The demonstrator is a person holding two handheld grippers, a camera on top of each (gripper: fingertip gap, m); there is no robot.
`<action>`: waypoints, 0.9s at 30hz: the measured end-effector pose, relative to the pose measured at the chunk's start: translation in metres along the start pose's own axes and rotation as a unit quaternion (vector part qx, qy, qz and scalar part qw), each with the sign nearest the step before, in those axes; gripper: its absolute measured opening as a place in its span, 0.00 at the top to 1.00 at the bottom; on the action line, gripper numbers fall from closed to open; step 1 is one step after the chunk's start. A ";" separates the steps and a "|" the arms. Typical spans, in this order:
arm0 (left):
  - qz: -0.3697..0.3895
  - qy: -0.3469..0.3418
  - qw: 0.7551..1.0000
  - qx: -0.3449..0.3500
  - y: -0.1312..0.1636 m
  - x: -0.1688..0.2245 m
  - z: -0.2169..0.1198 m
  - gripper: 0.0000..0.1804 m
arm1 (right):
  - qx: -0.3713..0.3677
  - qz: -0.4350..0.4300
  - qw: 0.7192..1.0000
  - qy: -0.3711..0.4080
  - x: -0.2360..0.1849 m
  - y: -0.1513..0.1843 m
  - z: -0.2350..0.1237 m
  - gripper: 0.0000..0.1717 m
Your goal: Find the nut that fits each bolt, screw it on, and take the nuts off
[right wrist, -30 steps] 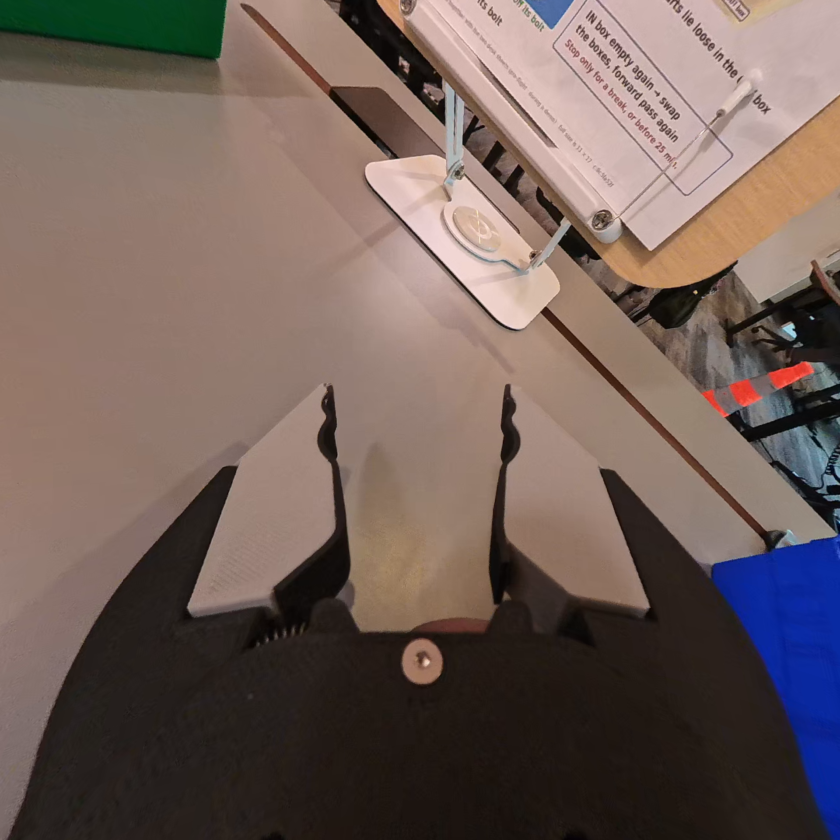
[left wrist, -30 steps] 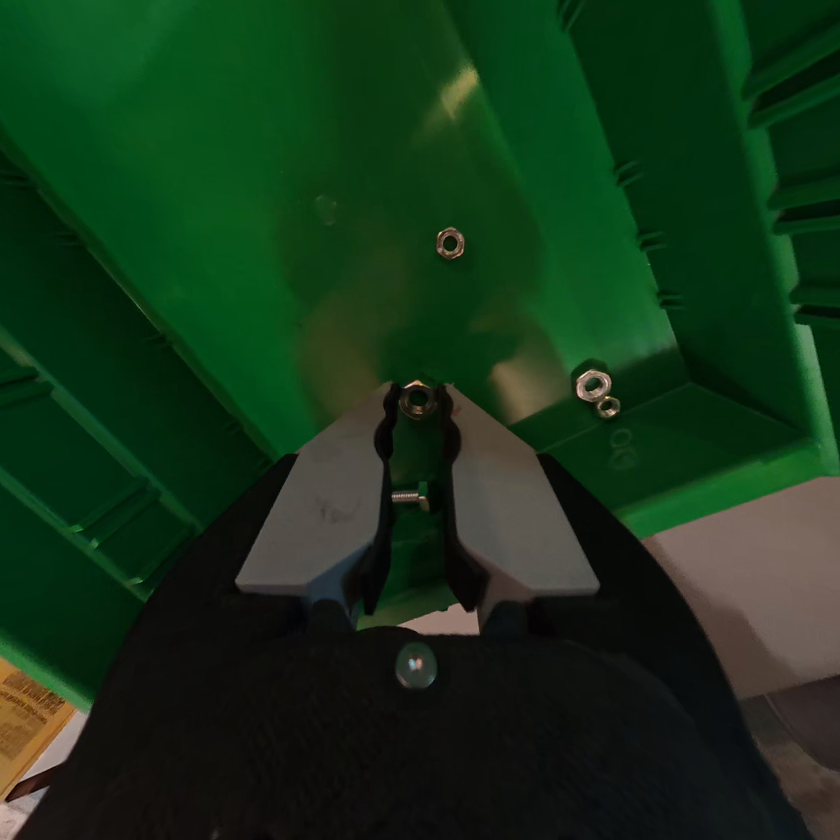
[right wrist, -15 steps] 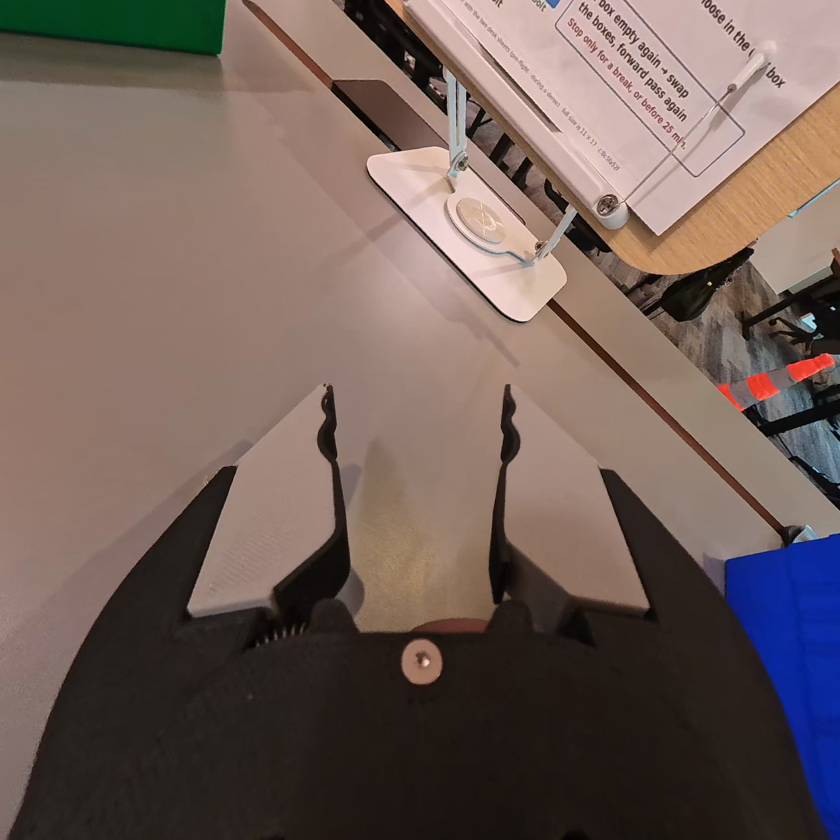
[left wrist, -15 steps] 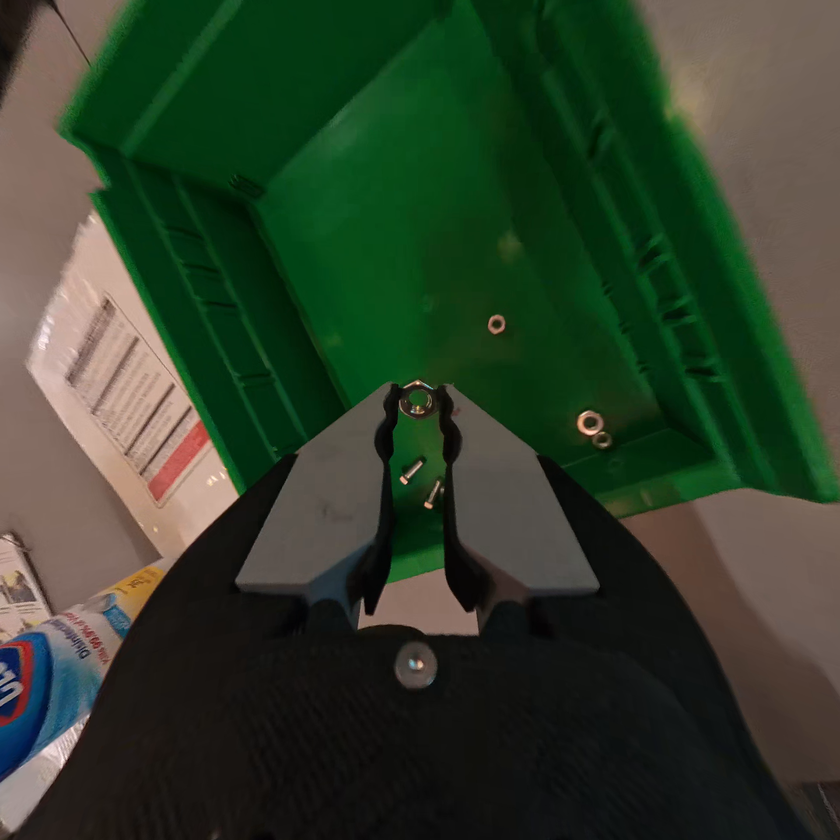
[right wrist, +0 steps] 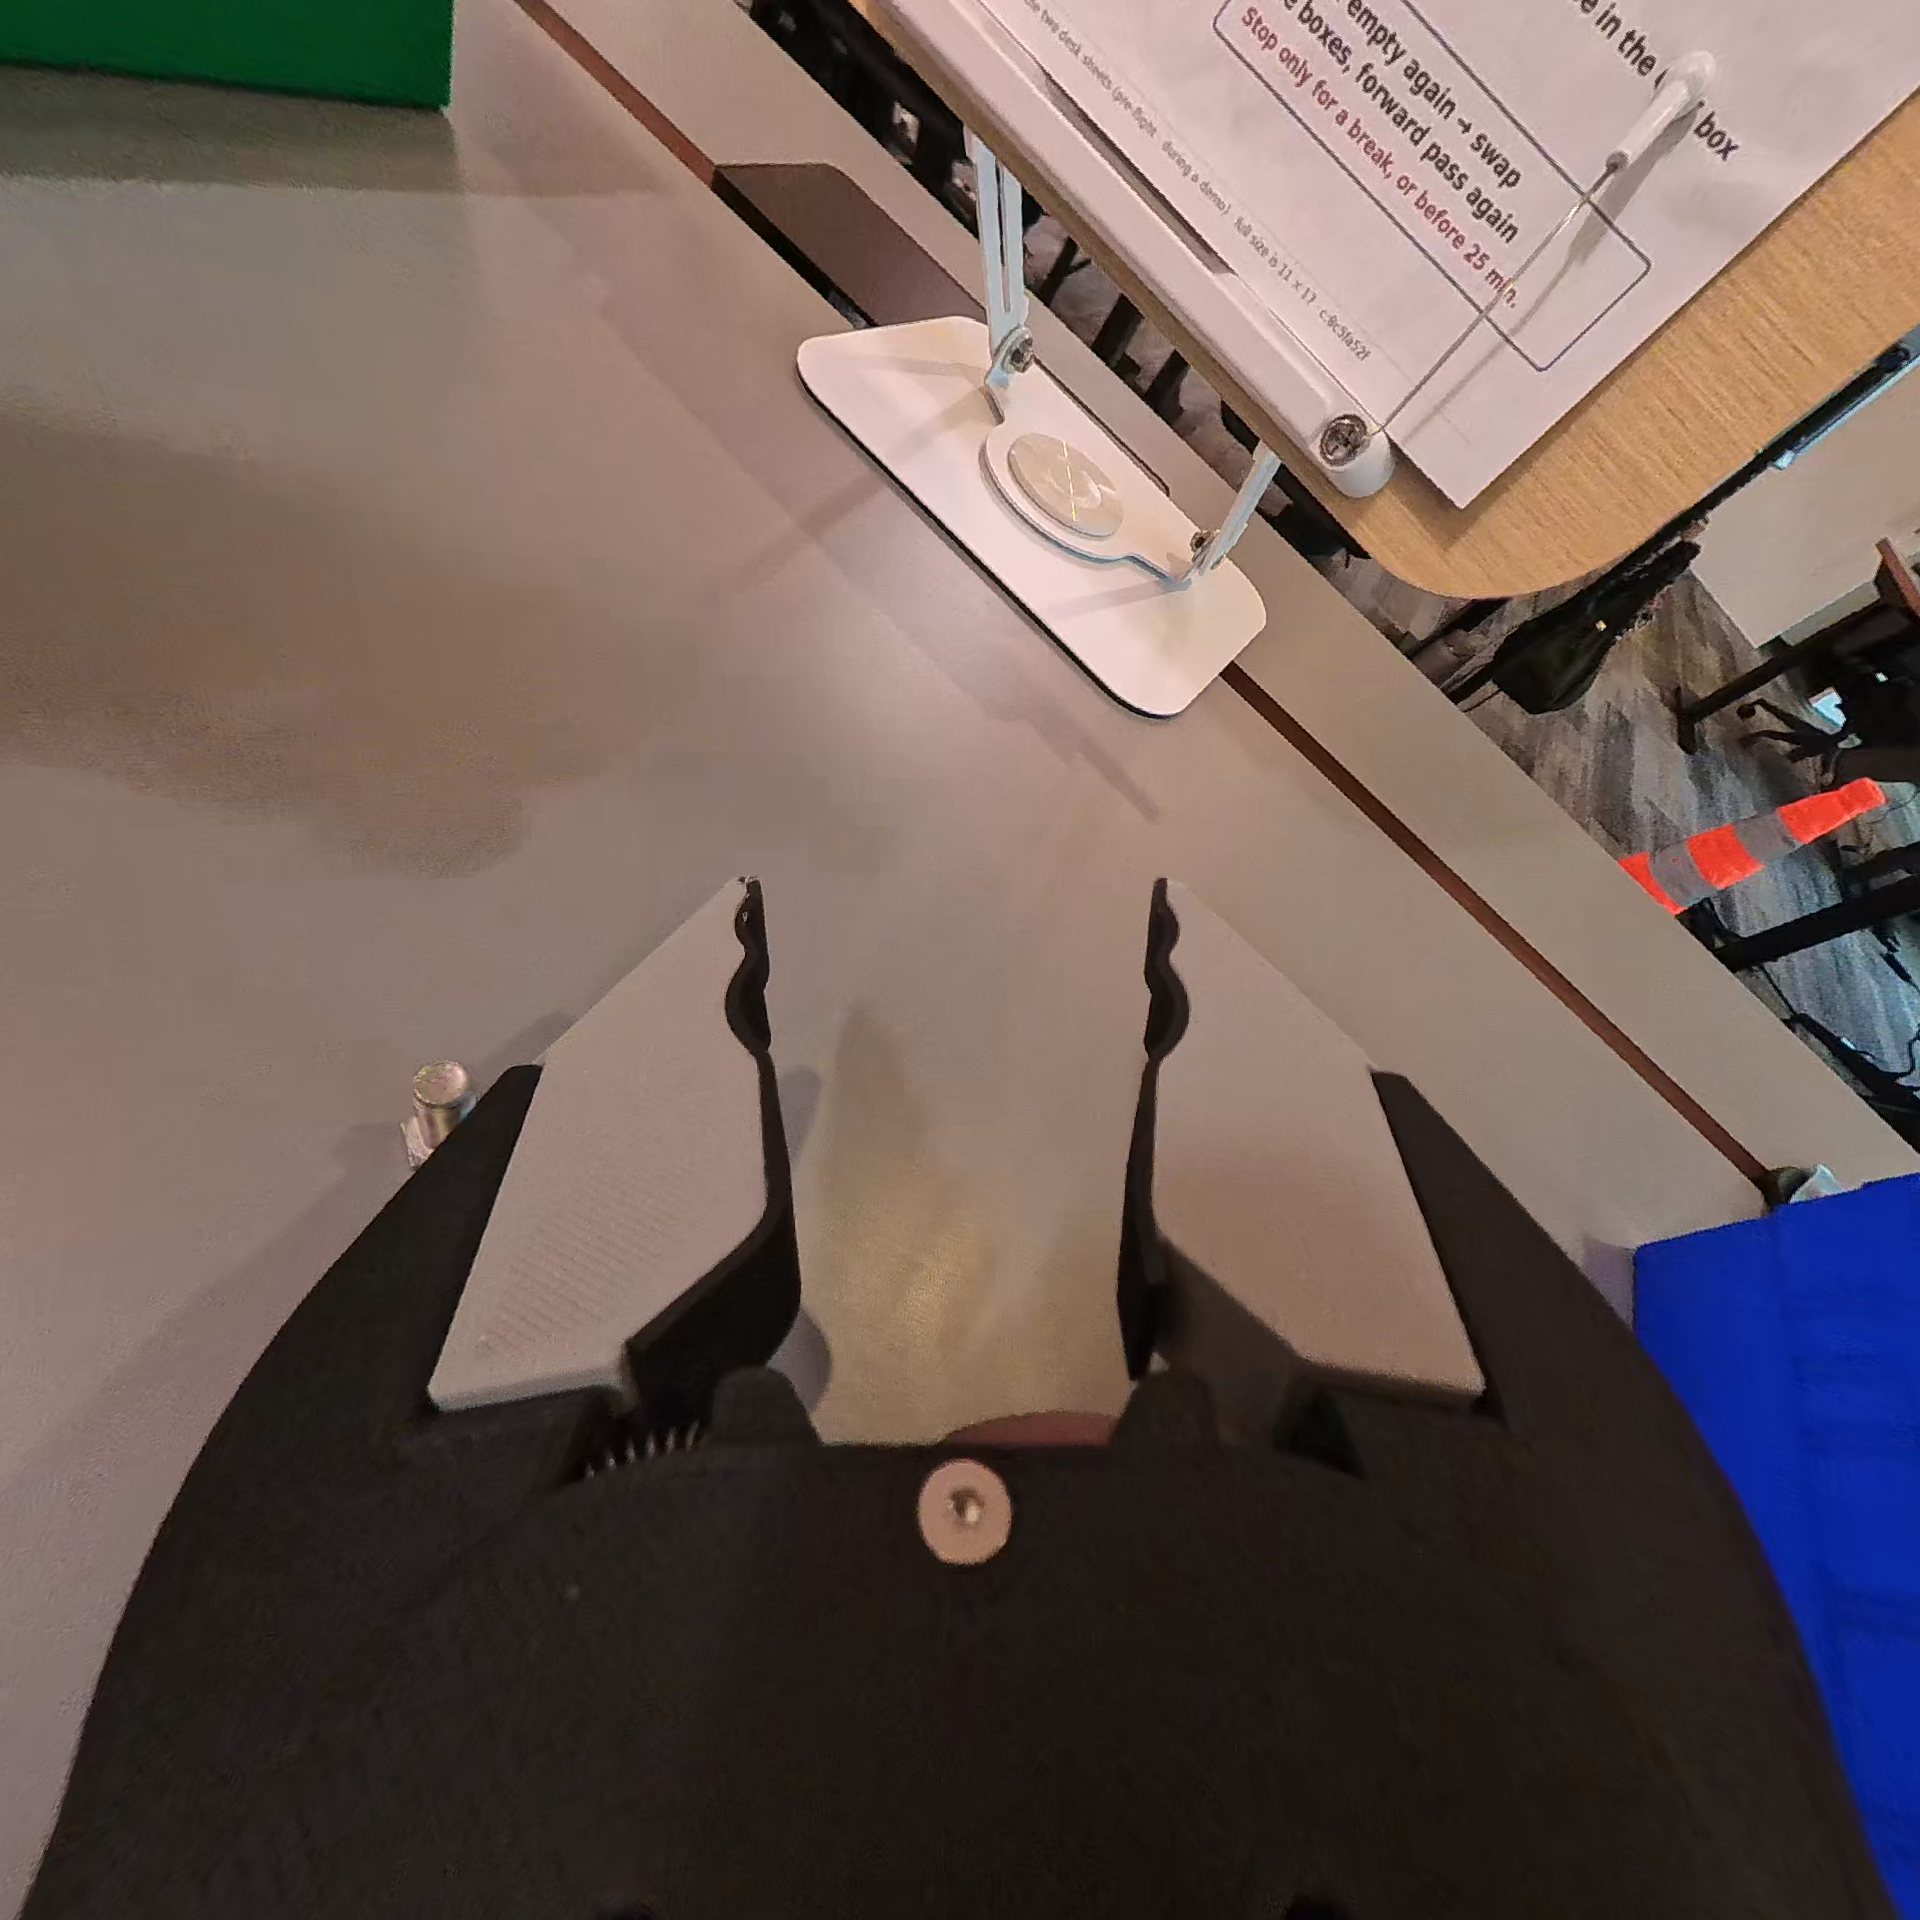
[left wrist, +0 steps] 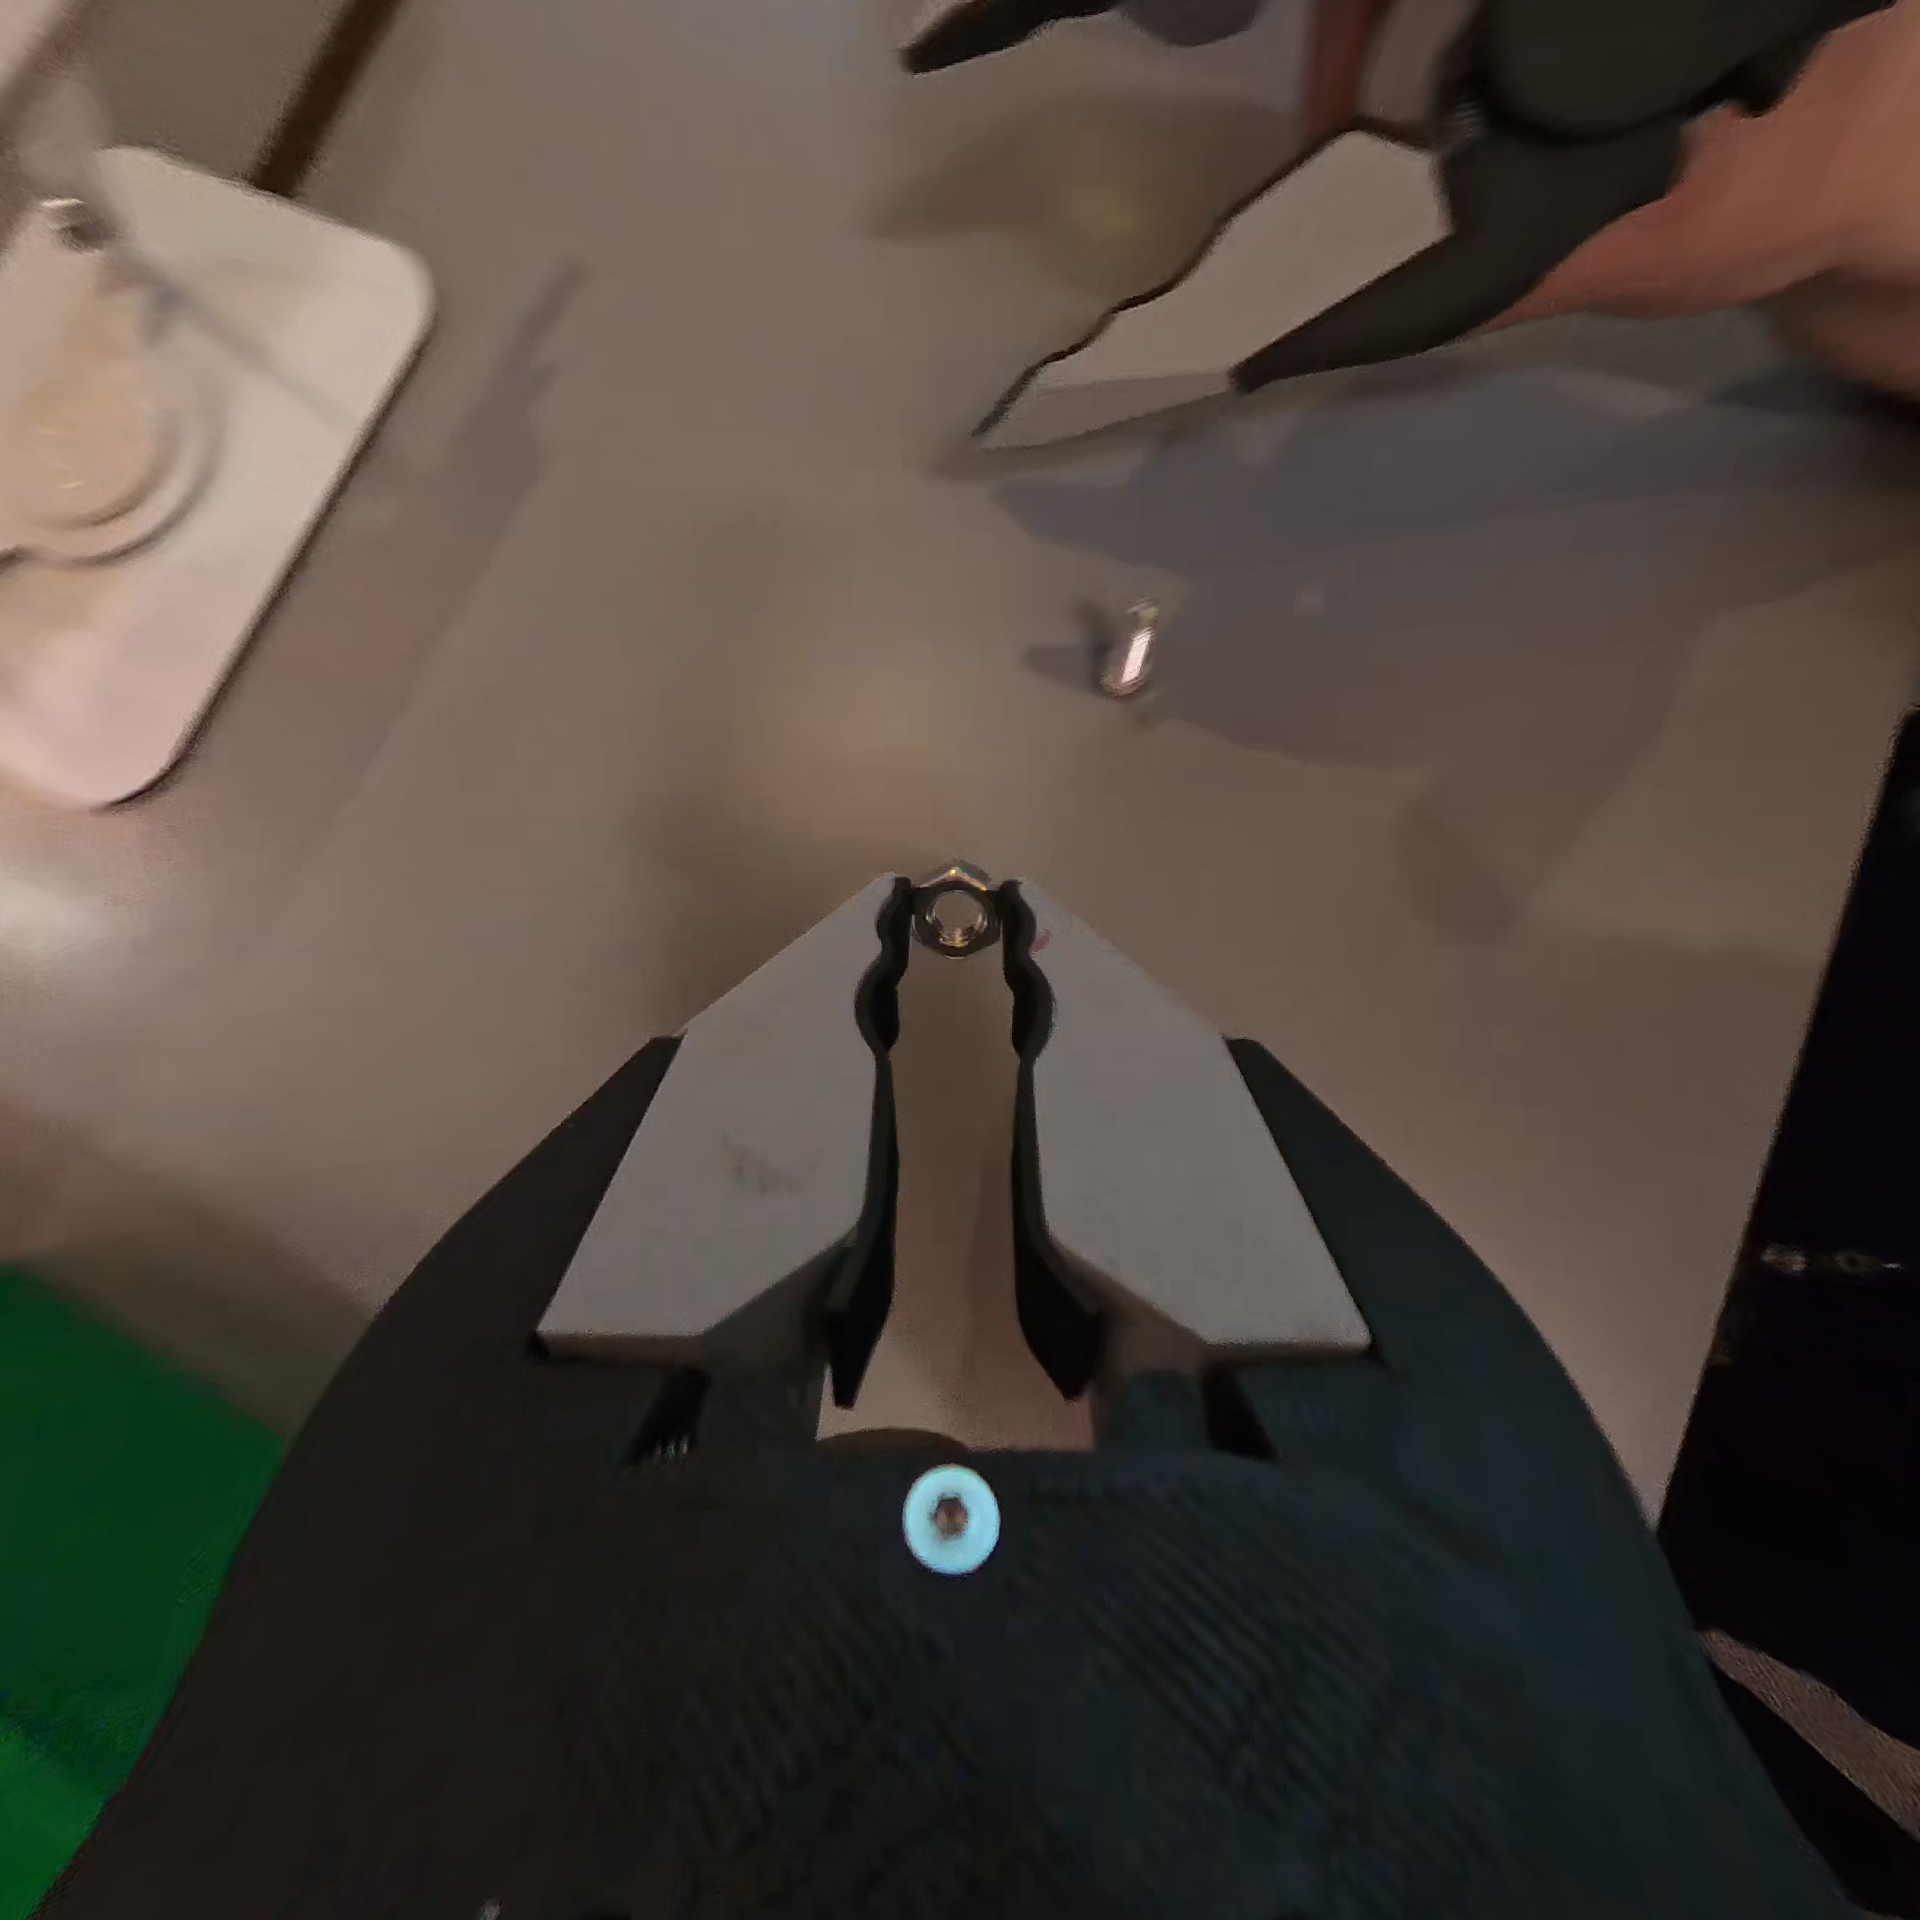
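Counted across both views: 1 hex nut (left wrist: 949,918), 1 bolt (left wrist: 1127,649), 2 grippers, 1 white stand base (right wrist: 1029,509) carrying 1 printed sheet (right wrist: 1475,156), 1 green bin (right wrist: 223,47) and 1 blue bin (right wrist: 1787,1507).

The left gripper (left wrist: 951,914) has its 2 fingers drawn close, pinching the silver hex nut at the very tips; both black pads press its flats and its threaded hole faces the camera. It is held above the grey table (left wrist: 623,727).

In the left wrist view the bolt lies on the table at 1 o'clock from the nut, well apart from it, blurred. The right gripper (left wrist: 1049,405) shows at 1 o'clock, a hand (left wrist: 1766,218) around it.

In the right wrist view the right gripper (right wrist: 954,904) has its fingers spread wide with only bare table between them. The bolt (right wrist: 436,1107) sits at 9 o'clock, just beside the left finger's black housing. The stand base is at 12 o'clock, the green bin at 11 o'clock, the blue bin at 4 o'clock.
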State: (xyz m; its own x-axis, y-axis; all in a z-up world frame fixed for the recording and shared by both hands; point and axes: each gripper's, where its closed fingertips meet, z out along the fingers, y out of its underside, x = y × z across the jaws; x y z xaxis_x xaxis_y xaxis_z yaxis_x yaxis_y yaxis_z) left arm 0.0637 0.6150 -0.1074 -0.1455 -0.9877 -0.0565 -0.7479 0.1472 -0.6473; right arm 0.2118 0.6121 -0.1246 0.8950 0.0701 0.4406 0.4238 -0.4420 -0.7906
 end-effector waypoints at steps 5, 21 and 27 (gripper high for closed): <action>0.021 0.080 0.997 -0.006 -0.014 0.051 0.049 0.92 | -0.008 0.008 1.000 -0.002 0.004 0.006 0.001 0.59; 0.042 0.103 0.993 -0.046 -0.003 0.092 0.111 0.84 | -0.011 0.019 1.000 -0.020 0.004 0.009 -0.001 0.59; 0.037 0.105 0.994 -0.021 -0.002 0.090 0.099 0.83 | -0.003 0.020 0.999 -0.032 0.003 0.008 -0.003 0.59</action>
State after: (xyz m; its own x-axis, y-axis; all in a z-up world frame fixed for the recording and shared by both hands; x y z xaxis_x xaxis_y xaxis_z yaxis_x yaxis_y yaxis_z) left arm 0.1164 0.5203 -0.1867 -0.3306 -0.9418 0.0604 -0.7559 0.2259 -0.6145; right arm 0.2178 0.6067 -0.1280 0.9182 0.1102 0.3804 0.3872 -0.4511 -0.8041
